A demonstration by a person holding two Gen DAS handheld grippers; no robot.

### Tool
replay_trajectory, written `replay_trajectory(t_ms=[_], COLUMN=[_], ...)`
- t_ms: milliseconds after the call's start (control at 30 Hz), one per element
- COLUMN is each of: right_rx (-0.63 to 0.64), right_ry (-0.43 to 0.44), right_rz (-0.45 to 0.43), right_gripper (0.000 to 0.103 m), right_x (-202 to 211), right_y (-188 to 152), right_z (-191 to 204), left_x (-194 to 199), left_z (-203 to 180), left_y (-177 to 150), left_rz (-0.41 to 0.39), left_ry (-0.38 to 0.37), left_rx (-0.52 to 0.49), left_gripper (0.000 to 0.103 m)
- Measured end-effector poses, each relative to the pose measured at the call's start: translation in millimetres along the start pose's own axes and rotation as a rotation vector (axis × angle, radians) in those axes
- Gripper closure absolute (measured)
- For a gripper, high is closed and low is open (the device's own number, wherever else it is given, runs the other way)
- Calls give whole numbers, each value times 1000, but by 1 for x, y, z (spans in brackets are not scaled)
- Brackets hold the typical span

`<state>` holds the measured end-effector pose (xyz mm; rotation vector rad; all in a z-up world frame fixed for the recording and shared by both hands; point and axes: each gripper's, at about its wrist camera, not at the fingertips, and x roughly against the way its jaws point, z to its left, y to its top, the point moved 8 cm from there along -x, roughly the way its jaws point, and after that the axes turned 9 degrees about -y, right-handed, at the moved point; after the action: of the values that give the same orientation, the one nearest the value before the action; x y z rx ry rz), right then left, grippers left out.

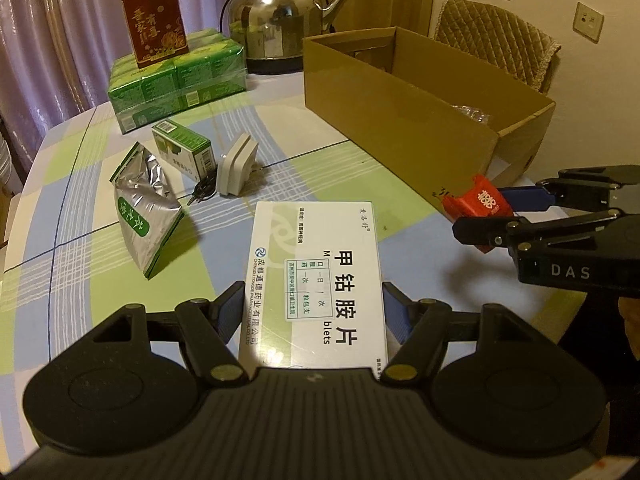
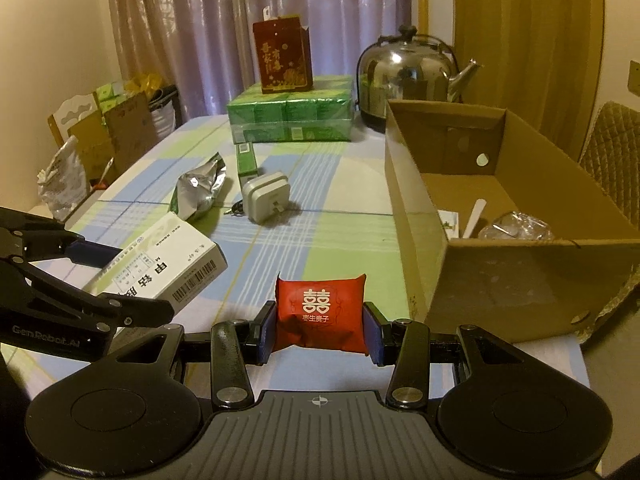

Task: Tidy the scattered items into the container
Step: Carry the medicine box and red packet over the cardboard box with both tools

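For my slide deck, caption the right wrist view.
Right hand-held gripper shut on red packet beside the open cardboard box.

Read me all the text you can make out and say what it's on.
"甲钴胺片": white medicine box, held by left gripper
"囍", "早生贵子": red packet, held by right gripper
"DAS": right gripper arm
"GenRobot.AI": left gripper arm
Green boxes: unreadable

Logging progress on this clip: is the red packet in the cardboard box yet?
Not yet. The red packet is outside, clamped in the right gripper, beside the cardboard box.
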<state>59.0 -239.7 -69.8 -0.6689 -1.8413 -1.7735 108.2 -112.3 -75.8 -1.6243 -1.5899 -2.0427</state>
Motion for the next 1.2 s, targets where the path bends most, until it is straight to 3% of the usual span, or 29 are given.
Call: replay_trajectory(t_ms=[633,1200], right_rx=[-46,-53], right_ry=[-52,-176], right_rz=[-88,-136], right_gripper=[61,61], right_x=[27,16], right_y=[30,81], right_z=[-45,-154], left_x=[-5,-44], left_z=[-36,-104], left_y=[48,147], left_rz=[-45,-105], left_ry=[-50,-144], left_rx=[-78,-194], left_gripper=[36,36])
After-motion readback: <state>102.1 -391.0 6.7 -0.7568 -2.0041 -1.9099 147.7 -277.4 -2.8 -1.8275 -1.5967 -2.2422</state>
